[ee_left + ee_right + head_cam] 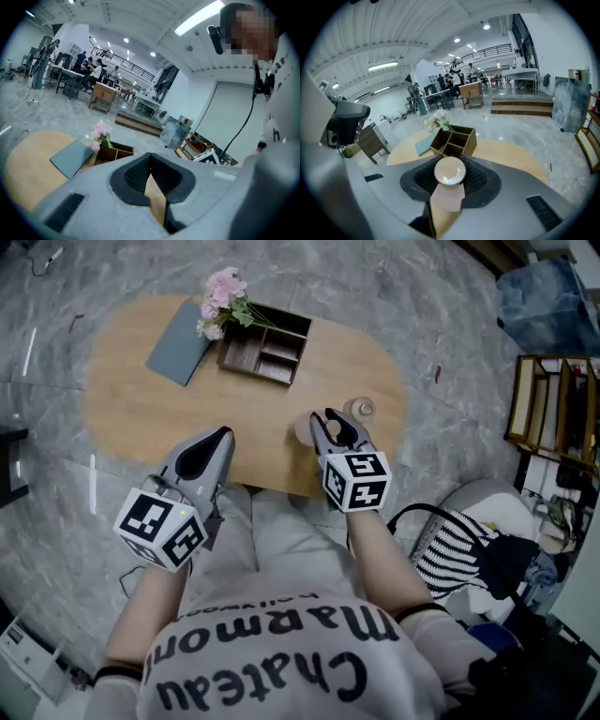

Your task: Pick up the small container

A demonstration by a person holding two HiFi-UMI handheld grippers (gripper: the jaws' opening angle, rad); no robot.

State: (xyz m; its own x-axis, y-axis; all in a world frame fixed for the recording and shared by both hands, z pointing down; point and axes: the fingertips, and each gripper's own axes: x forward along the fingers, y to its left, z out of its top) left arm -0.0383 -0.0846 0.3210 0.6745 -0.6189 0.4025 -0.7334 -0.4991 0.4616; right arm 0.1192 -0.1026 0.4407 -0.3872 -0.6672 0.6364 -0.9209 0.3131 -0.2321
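The small container (449, 171), a pale pink cup with a round wooden lid, stands upright between the pads of my right gripper (451, 177), which is shut on it. In the head view that gripper (330, 427) sits over the near edge of the oval wooden table (131, 409), and only a sliver of the container (306, 431) shows at its left jaw. My left gripper (223, 434) hovers at the table's front edge, left of the right one. Its jaws are shut with nothing between them, the tips (150, 155) meeting.
A dark wooden organiser (265, 345) with compartments stands at the table's far side, with pink flowers (223, 298) and a grey book (178, 343) beside it. A small clear round object (361, 410) lies just right of my right gripper. A striped bag (459, 542) rests on the floor at right.
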